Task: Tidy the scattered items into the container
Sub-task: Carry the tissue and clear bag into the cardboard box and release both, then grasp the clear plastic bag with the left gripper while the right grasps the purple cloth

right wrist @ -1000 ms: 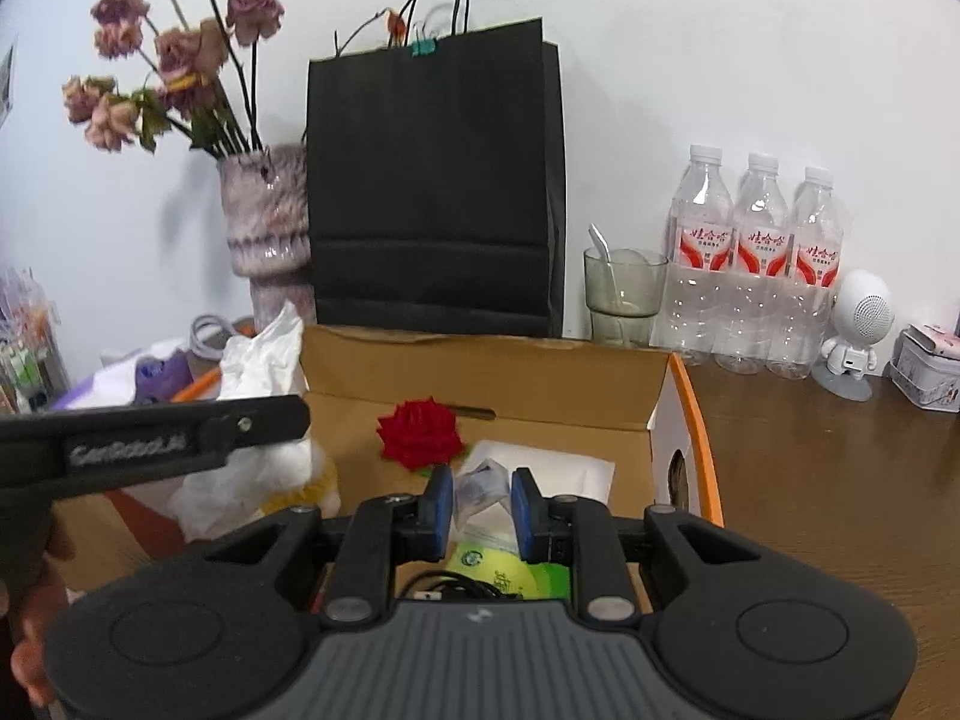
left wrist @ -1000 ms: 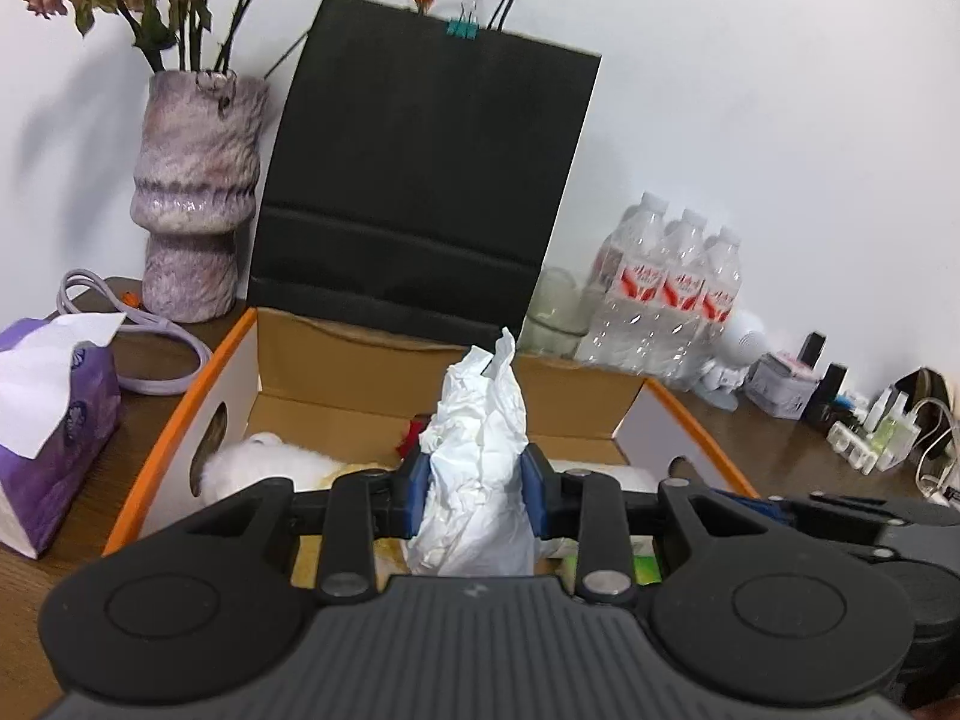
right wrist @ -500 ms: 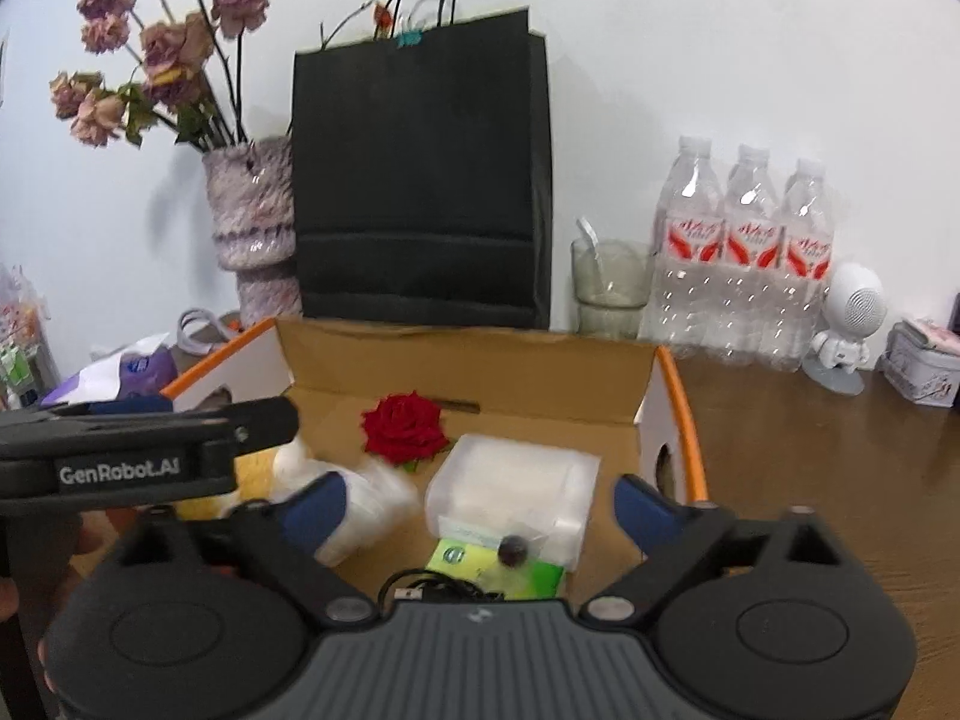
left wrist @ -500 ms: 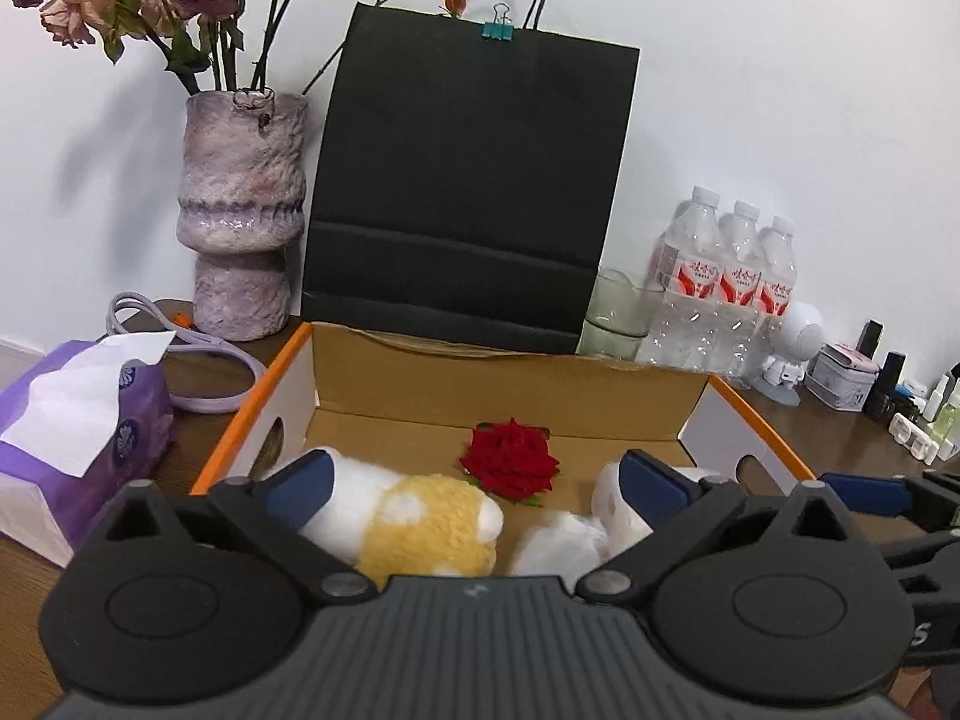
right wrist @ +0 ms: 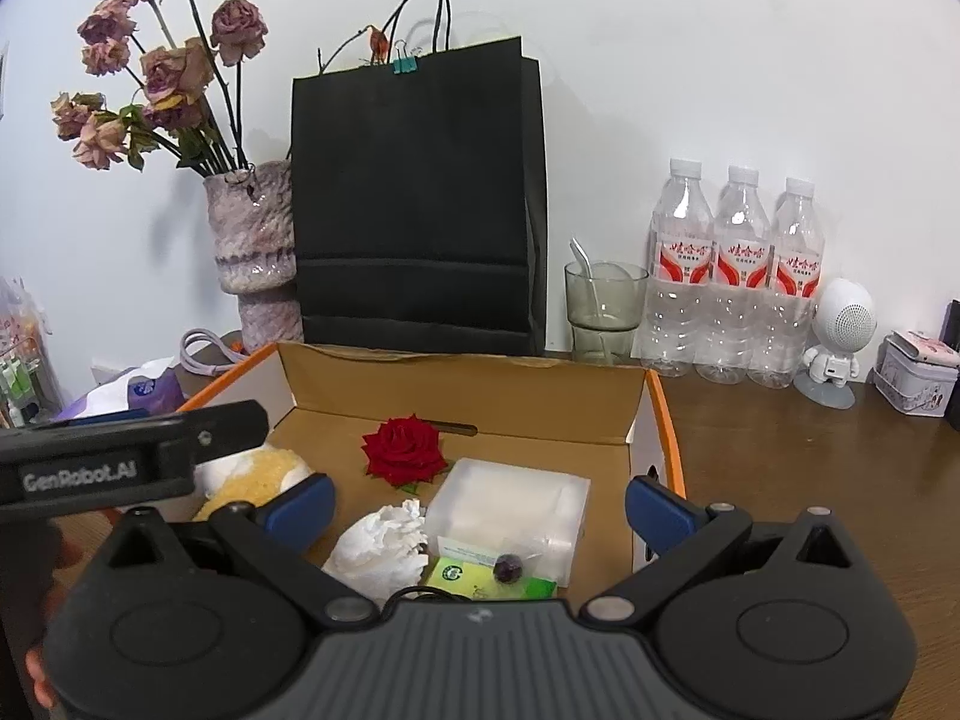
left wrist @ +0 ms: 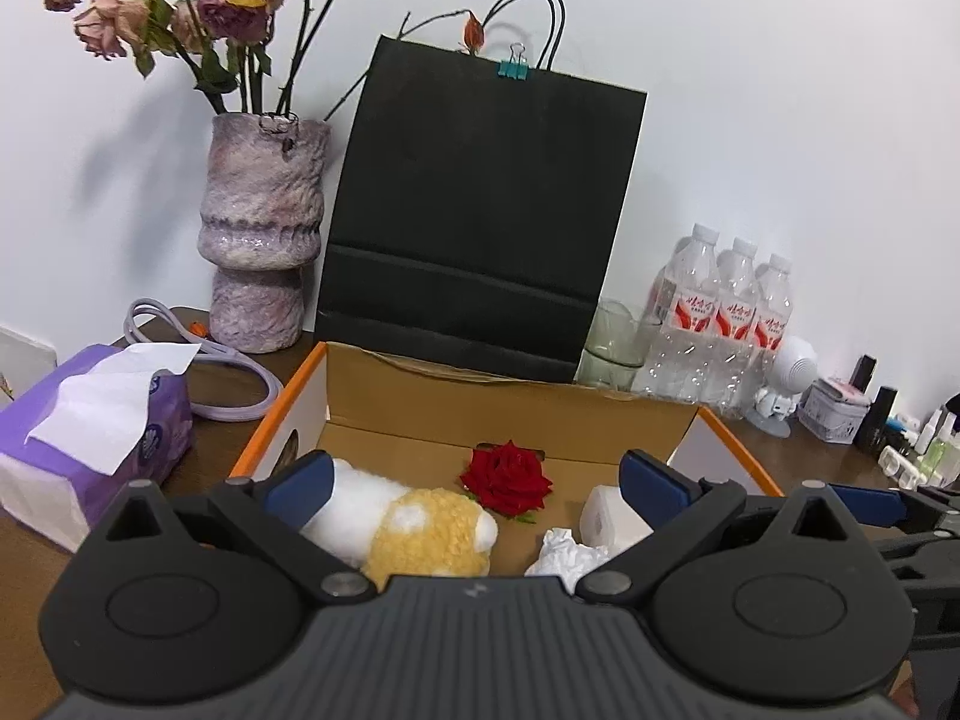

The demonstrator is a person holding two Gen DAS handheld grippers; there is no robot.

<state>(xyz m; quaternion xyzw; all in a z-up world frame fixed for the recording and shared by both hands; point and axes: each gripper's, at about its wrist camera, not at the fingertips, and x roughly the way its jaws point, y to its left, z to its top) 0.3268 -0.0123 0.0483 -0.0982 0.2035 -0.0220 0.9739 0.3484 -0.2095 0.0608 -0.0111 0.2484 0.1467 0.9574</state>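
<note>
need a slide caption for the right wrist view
Right gripper open above the cardboard box, which holds a red rose, crumpled tissue and clear plastic case.

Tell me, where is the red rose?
The red rose lies inside the cardboard box, near its back wall, between the fluffy toy and the clear plastic case.

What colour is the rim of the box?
Orange, on the box rim; the right wrist view shows it best.
</note>
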